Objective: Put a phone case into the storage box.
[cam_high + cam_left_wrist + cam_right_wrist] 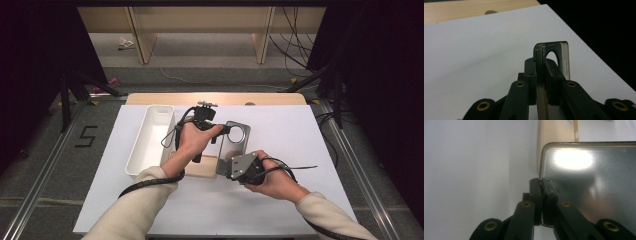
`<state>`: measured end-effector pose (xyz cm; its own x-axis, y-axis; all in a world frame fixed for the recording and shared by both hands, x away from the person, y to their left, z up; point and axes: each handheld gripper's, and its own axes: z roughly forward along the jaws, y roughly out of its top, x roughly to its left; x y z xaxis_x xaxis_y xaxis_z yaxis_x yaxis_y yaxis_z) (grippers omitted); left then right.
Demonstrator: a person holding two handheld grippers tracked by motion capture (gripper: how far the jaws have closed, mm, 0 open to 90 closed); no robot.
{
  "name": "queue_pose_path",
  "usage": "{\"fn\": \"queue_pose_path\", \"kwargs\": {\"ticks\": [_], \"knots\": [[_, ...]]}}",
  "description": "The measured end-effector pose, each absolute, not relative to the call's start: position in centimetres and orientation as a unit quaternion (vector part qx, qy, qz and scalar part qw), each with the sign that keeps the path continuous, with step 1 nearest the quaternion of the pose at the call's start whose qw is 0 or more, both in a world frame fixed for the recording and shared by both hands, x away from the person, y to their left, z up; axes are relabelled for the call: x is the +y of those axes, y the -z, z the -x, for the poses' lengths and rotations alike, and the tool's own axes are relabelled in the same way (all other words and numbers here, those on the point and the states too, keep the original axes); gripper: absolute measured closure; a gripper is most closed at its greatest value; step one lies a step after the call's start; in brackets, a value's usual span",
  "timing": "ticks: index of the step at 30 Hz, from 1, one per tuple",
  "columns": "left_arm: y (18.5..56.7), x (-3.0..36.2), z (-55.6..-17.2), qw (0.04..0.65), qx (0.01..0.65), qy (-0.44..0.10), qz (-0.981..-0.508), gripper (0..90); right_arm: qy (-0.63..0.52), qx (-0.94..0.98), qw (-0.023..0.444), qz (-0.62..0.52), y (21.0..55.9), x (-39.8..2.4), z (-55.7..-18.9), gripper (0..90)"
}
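Note:
A smoky translucent phone case [231, 150] with a round camera hole is held up over the white table sheet [280, 210] between both grippers. My left gripper [221, 131] comes from the left and is shut on the case's long edge near the hole. In the left gripper view, its pads [531, 68] pinch the case rim [565, 61]. My right gripper [234, 166] is shut on the near end of the case. The right gripper view has its jaws [541, 182] clamped on the corner edge of the glossy case [586, 185].
A long white tray [150, 141] lies left of the hands. A flat tan wooden piece [204, 169] rests on the sheet under the case, also visible as a tan strip [556, 137]. The wooden table edge [215, 98] runs behind.

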<state>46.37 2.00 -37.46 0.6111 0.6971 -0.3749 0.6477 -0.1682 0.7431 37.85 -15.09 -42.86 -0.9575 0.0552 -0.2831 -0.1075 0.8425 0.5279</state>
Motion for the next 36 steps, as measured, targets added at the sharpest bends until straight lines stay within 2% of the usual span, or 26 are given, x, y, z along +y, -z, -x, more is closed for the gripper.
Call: {"fn": "queue_pose_path", "kwargs": {"ticks": [4,16,22,25,36], "knots": [[36.7,1.5,-45.8,0.483,0.406,-0.057,-0.774,81.5,-0.28,0.948,0.149,0.001,43.0,-15.2,-38.0,84.2],[35.8,3.1,-45.5,0.513,0.343,-0.148,-0.772,81.4,-0.354,0.918,0.149,-0.096,42.3,-16.9,-39.0,45.0],[35.6,4.3,-45.5,0.522,0.335,-0.172,-0.765,81.3,-0.382,0.904,0.141,-0.133,42.4,-17.6,-39.5,30.9],[35.4,4.9,-45.5,0.525,0.332,-0.176,-0.763,81.3,-0.394,0.898,0.128,-0.149,42.6,-17.9,-39.6,27.0],[34.5,6.9,-45.0,0.545,0.315,-0.195,-0.753,81.3,-0.432,0.873,0.109,-0.198,42.9,-19.4,-39.7,23.4]]}}
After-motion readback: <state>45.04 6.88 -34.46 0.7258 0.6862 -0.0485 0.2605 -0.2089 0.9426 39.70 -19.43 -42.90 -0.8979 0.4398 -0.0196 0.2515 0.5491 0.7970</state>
